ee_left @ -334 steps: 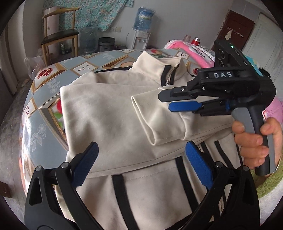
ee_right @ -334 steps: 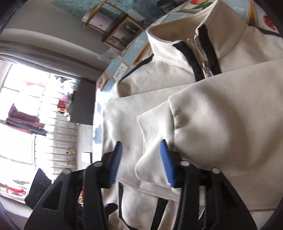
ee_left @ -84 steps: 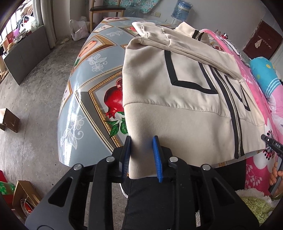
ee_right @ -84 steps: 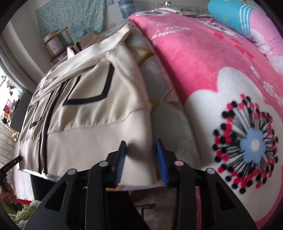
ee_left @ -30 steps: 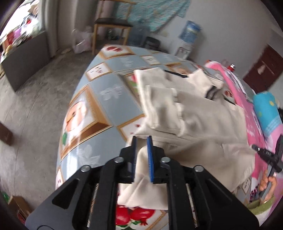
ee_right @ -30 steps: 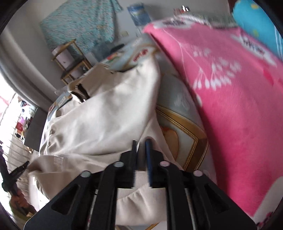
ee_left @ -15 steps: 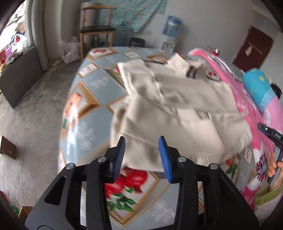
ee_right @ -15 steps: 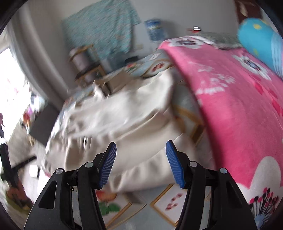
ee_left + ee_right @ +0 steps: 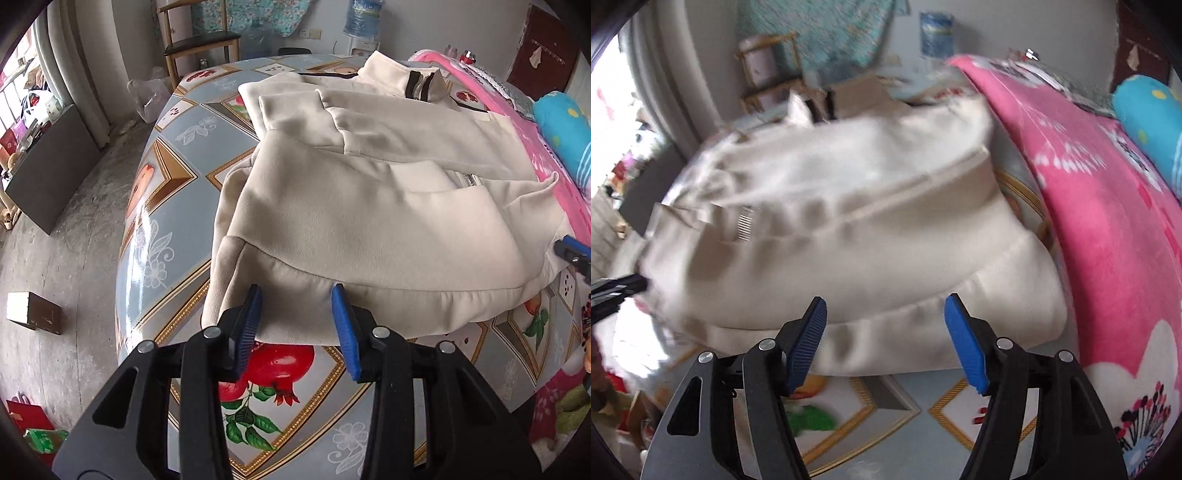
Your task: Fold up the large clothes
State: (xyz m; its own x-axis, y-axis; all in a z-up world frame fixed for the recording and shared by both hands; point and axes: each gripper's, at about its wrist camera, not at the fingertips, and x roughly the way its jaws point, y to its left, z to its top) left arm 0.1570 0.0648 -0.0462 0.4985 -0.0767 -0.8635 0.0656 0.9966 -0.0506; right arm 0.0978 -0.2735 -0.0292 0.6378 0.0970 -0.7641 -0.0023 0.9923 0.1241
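Cream jacket (image 9: 369,206) lies folded on the surface (image 9: 177,155), which has a blue-grey tile and pomegranate print. Bottom half is doubled up over the chest; ribbed hem band forms the near edge. Collar (image 9: 402,79) with black zip trim points toward the far end, near the water bottle (image 9: 364,14). One sleeve cuff (image 9: 291,105) rests on top at far left. A short stretch of zip teeth shows in the fold at the right.

Left gripper (image 9: 297,321): jaws partly open, having just been opening. Hem edge sits in the gap between the blue pads, but neither pad presses on the cloth. Nothing held.

Right gripper (image 9: 886,339): jaws wide apart, having just been opening further. It hovers at the jacket's (image 9: 849,229) near right corner; cloth lies beyond and between the pads, not pinched. This view is motion-blurred.

Pink blanket (image 9: 1108,206) lies along the jacket's right side, with a blue pillow (image 9: 1152,122) beyond it. A wooden chair (image 9: 199,44) stands past the far end of the surface.
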